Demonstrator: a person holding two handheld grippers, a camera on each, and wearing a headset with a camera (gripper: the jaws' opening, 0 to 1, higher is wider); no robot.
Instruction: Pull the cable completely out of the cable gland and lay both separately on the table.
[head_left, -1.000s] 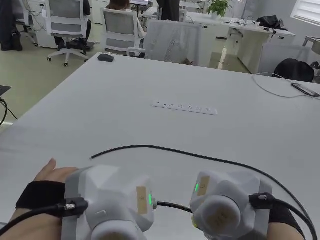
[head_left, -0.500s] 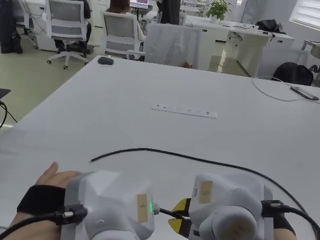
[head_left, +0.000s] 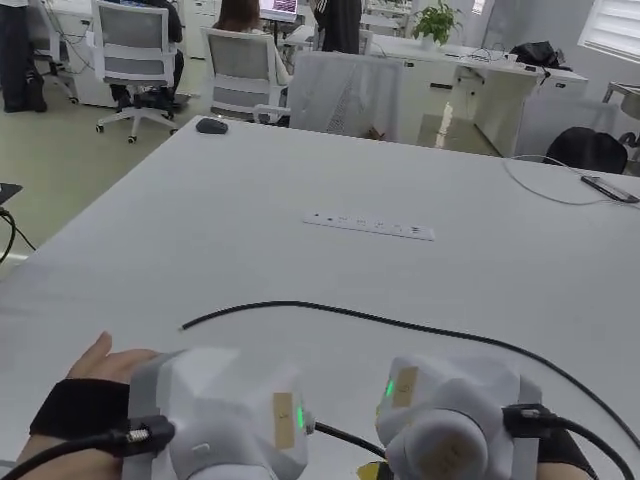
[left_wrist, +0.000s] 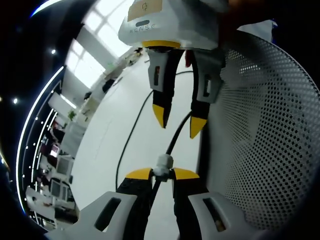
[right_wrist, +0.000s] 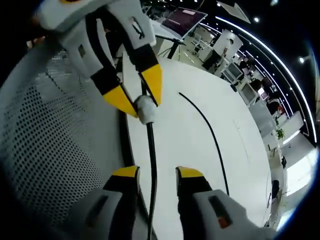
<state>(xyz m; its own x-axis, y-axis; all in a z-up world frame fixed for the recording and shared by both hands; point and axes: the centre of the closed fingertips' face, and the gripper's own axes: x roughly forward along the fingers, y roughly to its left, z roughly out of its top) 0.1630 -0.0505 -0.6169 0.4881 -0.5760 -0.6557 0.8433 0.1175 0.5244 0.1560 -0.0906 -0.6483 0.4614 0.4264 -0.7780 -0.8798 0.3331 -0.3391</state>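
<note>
An open office of desks and swivel chairs (head_left: 132, 45) lies beyond a broad white table (head_left: 300, 170). The table carries a white socket strip (head_left: 369, 225) toward twelve o'clock and a computer mouse (head_left: 211, 125) far off at eleven. The black cable (head_left: 400, 322) lies in a long shallow curve across the near half of the table. It runs from a free end at about eight o'clock round toward four. A short length of it also shows between the two gripper bodies at six.

The left gripper (left_wrist: 162, 174) is clenched on the white cable gland (left_wrist: 162, 164), yellow tips pressed against its two sides. That grip looks meant as the anchor, holding the gland fast while the cable slides through. The right gripper (right_wrist: 157, 172) faces it tip to tip, at twelve o'clock in the left gripper view. Its jaws are released and stand astride the cable just beyond the gland, touching it on neither side as far as I can tell. Placed so, it needs only to close on the cable to begin the pull. (A white perforated surface (left_wrist: 260, 130) sits close beside both grippers; what it belongs to I cannot tell.)

By my reading the task is at an early stage: the cable is threaded through the gland and nothing is laid apart yet. The long run on the table suggests several pulls, or one long draw.
</note>
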